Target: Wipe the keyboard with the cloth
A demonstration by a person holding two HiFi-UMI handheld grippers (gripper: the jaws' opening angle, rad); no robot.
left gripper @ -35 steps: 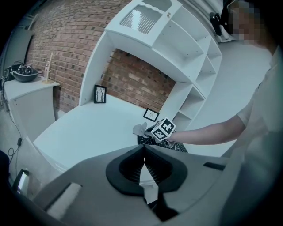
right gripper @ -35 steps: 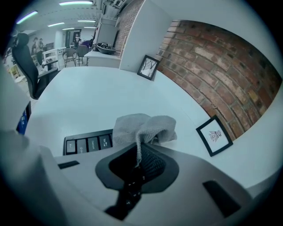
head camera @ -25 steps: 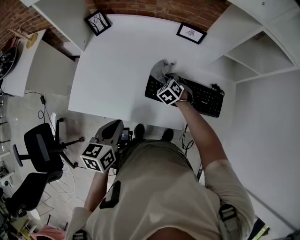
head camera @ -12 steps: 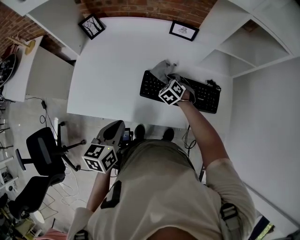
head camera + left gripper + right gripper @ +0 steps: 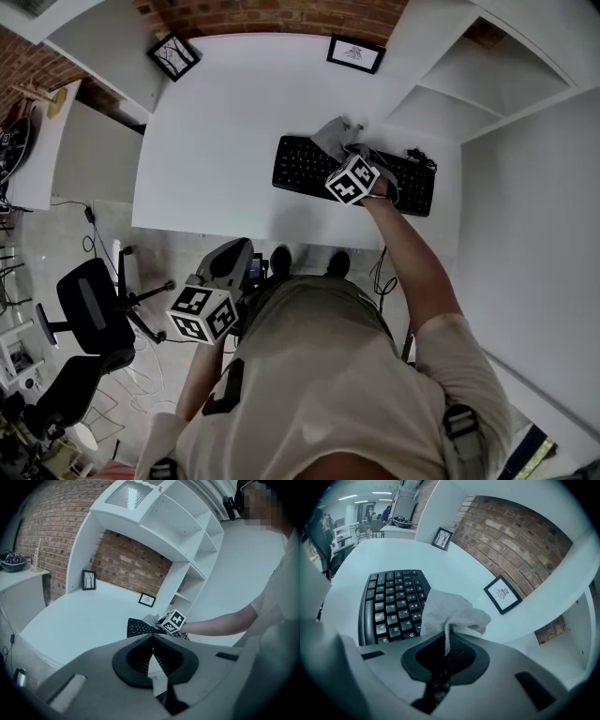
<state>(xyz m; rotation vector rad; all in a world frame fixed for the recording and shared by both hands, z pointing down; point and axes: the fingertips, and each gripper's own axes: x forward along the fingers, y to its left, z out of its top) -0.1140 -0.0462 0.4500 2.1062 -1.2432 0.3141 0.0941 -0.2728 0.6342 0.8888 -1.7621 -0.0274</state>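
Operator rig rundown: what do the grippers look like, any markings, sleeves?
Both are grey moulded shells with a dark ribbed recess round the jaws: left gripper, right gripper. Each carries a white cube with black square markers: left cube, right cube. The person wears a beige short-sleeved shirt.

The keyboard [image 5: 300,164] is black with pale key legends. On it, the cloth [image 5: 333,139] is light grey with a fine woven grain. The desk [image 5: 225,122] under the keyboard is plain white. The wall [image 5: 281,14] beyond the keyboard is red-brown brick. The near picture [image 5: 355,53] and the far picture [image 5: 172,56] have black frames round white sheets. The left gripper [image 5: 152,639] and the right gripper [image 5: 446,641] are grey, and their cubes carry black-and-white square markers.
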